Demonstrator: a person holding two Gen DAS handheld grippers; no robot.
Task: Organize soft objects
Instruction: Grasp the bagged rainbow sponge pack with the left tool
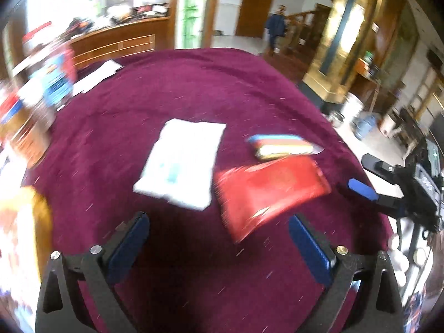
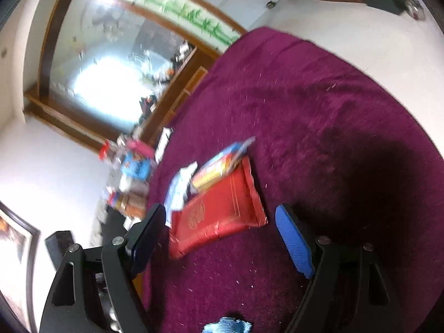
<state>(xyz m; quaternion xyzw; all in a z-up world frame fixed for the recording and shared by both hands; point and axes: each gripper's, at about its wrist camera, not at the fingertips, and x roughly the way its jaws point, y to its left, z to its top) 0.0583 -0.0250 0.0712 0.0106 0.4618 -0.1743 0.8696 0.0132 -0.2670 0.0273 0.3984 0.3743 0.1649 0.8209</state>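
Observation:
A round table under a dark red cloth [image 1: 172, 88] carries three soft packets. A white packet [image 1: 180, 163] lies in the middle, a red packet [image 1: 272, 191] to its right, and a rainbow-striped packet [image 1: 283, 145] just behind the red one. My left gripper [image 1: 219, 217] hovers open above the cloth in front of them, nothing between its fingers. My right gripper [image 2: 220, 208] is open too. The red packet [image 2: 219, 216] lies between and just beyond its fingertips, with no pad touching it. That right gripper [image 1: 363, 174] also shows at the table's right edge in the left wrist view.
Boxes and colourful packets [image 1: 41, 97] crowd the table's left edge, with papers [image 1: 97, 75] behind them. A blue fabric piece [image 2: 227, 324] lies on the cloth under the right gripper. A person [image 1: 276, 27] walks in the far background. Both views are motion-blurred.

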